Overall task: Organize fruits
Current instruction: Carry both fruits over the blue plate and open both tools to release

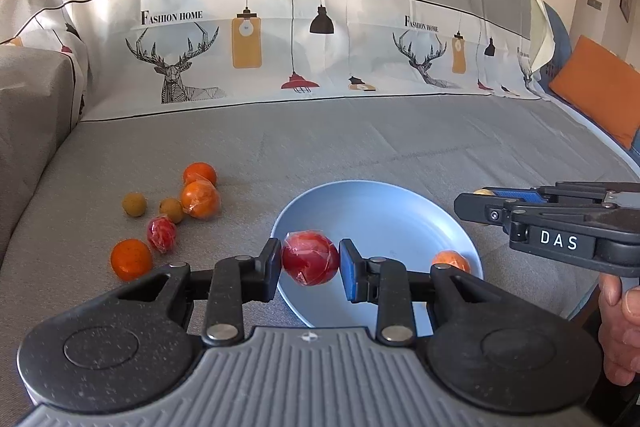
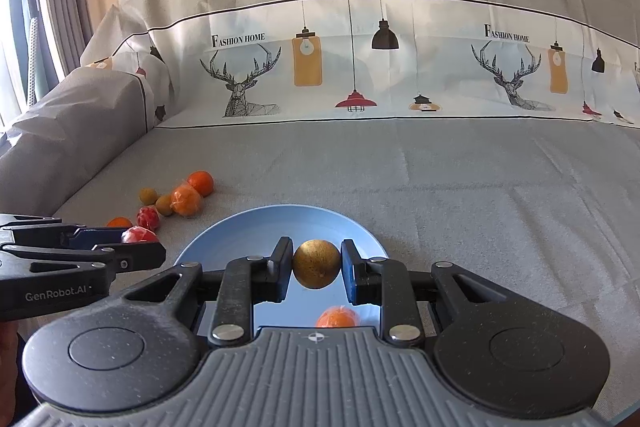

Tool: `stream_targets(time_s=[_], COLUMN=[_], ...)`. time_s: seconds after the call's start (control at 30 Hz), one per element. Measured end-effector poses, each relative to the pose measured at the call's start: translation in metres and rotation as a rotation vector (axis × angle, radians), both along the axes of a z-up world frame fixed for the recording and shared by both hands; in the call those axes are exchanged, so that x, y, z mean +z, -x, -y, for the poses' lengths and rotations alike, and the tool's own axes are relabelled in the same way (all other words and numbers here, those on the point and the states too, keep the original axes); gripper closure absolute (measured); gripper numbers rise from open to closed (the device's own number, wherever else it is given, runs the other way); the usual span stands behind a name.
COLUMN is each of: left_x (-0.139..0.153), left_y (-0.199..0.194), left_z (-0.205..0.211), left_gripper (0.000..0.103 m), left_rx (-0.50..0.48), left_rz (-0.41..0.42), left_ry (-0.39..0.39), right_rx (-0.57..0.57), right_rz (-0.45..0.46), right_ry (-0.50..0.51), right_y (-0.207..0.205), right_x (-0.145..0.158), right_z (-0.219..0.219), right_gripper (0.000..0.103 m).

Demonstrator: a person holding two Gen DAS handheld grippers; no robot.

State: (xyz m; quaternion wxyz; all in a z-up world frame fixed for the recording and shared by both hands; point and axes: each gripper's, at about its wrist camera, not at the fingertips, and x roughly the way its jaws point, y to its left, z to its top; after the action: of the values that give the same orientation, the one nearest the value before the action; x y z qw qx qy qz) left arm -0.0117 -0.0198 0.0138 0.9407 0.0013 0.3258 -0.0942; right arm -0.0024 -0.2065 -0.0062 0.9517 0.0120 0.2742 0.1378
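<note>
— blue plate (image 1: 372, 211) sits on the grey sofa cover (image 1: 360, 139), and both tools hang over it?

— yes. the left gripper (image 1: 310, 263) is clamped on a red fruit in clear wrap (image 1: 310, 259), its pads pressing both sides, and it holds it above the plate's near left part. the right gripper (image 2: 316, 265) is pinched tight on a small brown round fruit (image 2: 316, 264), above the middle of the plate as its own camera sees it.

— anything lying in the plate already?

— one wrapped orange fruit (image 1: 451, 261) rests inside, near the rim closest to the cameras (partly hidden behind the tools in both views).

— and the rest of the fruit?

— still on the cover, left of the plate and apart from it. at the back, a bare orange (image 1: 200, 173) touches a wrapped orange (image 1: 200, 199); just beside that sits a small brown fruit (image 1: 171, 209), and another brown one (image 1: 134, 204) lies a little further left. nearer, a wrapped red fruit (image 1: 161, 234) lies next to a bare orange at the front (image 1: 131, 259).

— the person?

— only a hand (image 1: 622, 327) shows, at the right edge of the left view, gripping the right tool's handle.
</note>
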Motion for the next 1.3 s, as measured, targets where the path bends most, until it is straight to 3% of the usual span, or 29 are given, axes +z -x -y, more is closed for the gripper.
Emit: stream_targets(time_s=[0.37, 0.53, 0.7, 1.3], left_x=[-0.0021, -0.0032, -0.0035, -0.0024], left_y=[-0.0008, 0.0005, 0.0006, -0.0023], left_z=[0.0031, 0.0041, 0.0023, -0.0028], left_gripper=[0.069, 0.067, 0.066, 0.066], left_rx=[-0.021, -0.050, -0.042, -0.022], left_rz=[-0.007, -0.019, -0.022, -0.032], left_ry=[-0.001, 0.037, 0.048, 0.054], right_rx=[0.026, 0.034, 0.027, 0.028], right_rz=[-0.002, -0.016, -0.014, -0.021], right_ry=[0.017, 0.019, 0.022, 0.035], right_y=[0.0011, 0.0000, 0.0002, 0.0003], right_x=[-0.0012, -0.0024, -0.0026, -0.0060], right_z=[-0.0036, -0.0045, -0.0054, -0.0076], right_gripper=[0.076, 0.076, 0.066, 0.063])
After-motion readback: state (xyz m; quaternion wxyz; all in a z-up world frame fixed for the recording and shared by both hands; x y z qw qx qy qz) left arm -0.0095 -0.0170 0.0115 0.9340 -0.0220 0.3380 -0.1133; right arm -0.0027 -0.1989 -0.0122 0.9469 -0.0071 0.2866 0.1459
